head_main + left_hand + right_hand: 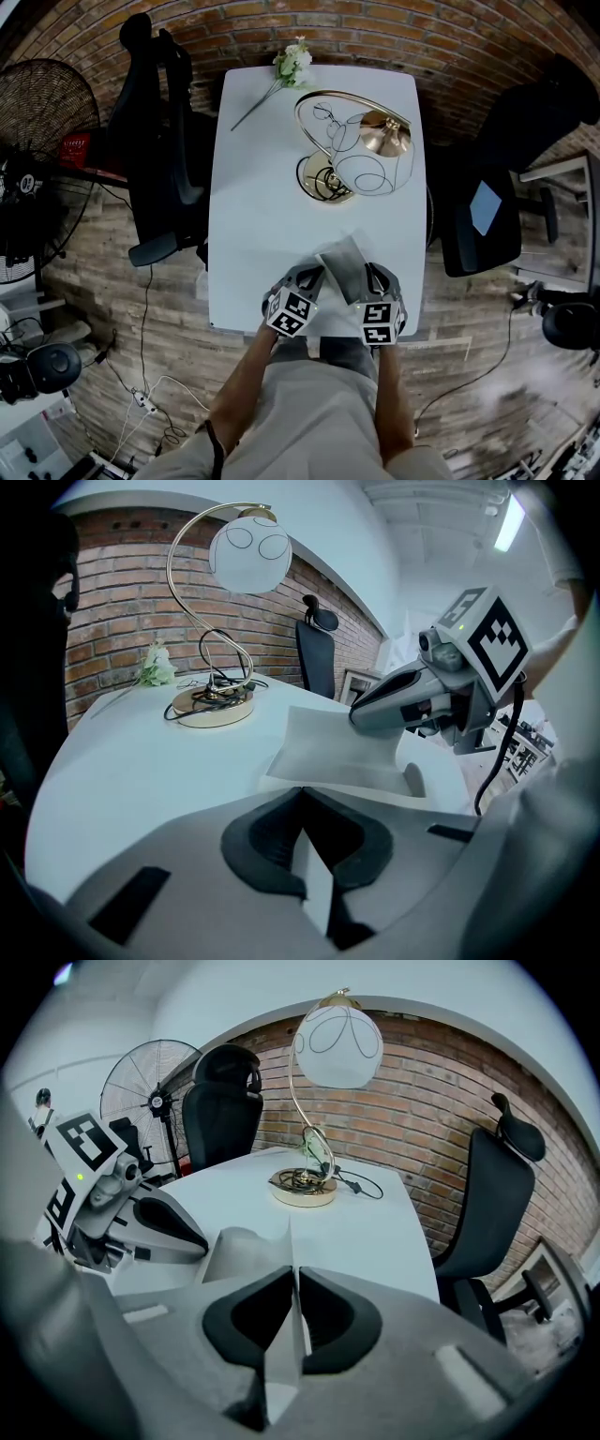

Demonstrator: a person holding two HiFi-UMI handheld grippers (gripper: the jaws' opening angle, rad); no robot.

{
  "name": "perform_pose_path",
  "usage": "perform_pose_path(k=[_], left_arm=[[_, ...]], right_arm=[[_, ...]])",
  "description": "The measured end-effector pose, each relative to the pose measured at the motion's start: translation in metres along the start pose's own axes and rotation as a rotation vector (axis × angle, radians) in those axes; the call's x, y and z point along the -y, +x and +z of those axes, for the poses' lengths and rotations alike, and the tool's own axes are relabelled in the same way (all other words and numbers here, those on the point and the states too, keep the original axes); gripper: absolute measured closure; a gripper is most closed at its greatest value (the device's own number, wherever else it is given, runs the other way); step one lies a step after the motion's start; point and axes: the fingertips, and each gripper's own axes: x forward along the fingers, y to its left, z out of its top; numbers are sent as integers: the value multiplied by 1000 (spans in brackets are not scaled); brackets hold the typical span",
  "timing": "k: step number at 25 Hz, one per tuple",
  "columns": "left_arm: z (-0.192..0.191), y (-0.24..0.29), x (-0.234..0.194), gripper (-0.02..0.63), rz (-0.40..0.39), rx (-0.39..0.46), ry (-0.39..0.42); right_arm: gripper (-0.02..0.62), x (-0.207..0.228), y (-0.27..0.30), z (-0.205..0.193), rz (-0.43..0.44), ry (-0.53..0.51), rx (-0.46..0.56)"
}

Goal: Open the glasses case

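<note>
At the near edge of the white worktop sits the grey glasses case. The left hand-held gripper pinches its near edge, and the right hand-held gripper clamps its lifted flap.

A red brick wall ran along 12 o'clock. The floor was worn wood planking. A white table stood at centre and carried a gold-based globe lamp toward 1 o'clock. A black office chair stood at 9 o'clock and a second chair at 3 o'clock. A pedestal fan occupied 10 o'clock. A power strip lay on the floor at 7 o'clock.
</note>
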Motion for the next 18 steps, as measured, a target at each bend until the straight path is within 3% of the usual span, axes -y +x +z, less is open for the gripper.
perform_pose_path(k=[18], left_arm=[[1,2,1,603,-2,8,11]], right_arm=[[555,14,7,-6,-35,-6,-13]])
